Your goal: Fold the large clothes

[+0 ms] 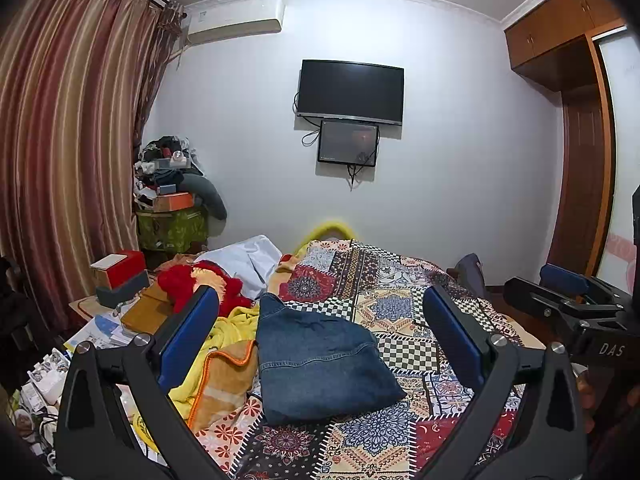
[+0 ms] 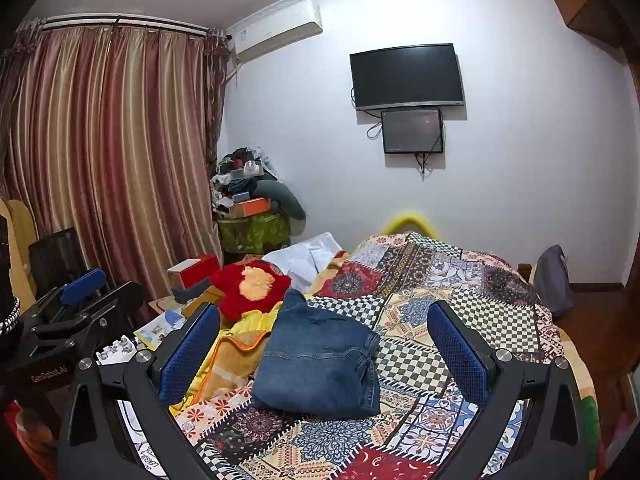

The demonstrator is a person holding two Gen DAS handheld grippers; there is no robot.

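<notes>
**Jeans lying folded on the bed, both tongs hanging free above them**

The denim jeans are sitting as a compact, several-layer bundle near the middle of the patchwork bedspread, toward its left side. Judging by that squared shape, with the waistband seam running across the top layer and one narrower end poking toward the far wall, the folding of this garment is looking essentially finished; at most a light flattening or squaring of the loose right-hand edges seems to be remaining. Whether other large clothes are waiting is hard to say, though a yellow fleece blanket with orange trim is lying crumpled just beside the jeans, and a red knitted piece is resting further back near a white pillow.

The left tongs are standing spread wide, gripping nothing, with the jeans framed between the blue pads. The right tongs are likewise spread and empty, hovering over the same bundle.

The denim is looking thick and stiff, holding its creases and standing proud of the bed. The bedspread is appearing thin and smooth, printed with checks and floral medallions. The blanket is looking soft and plush, slumping in loose folds.
</notes>
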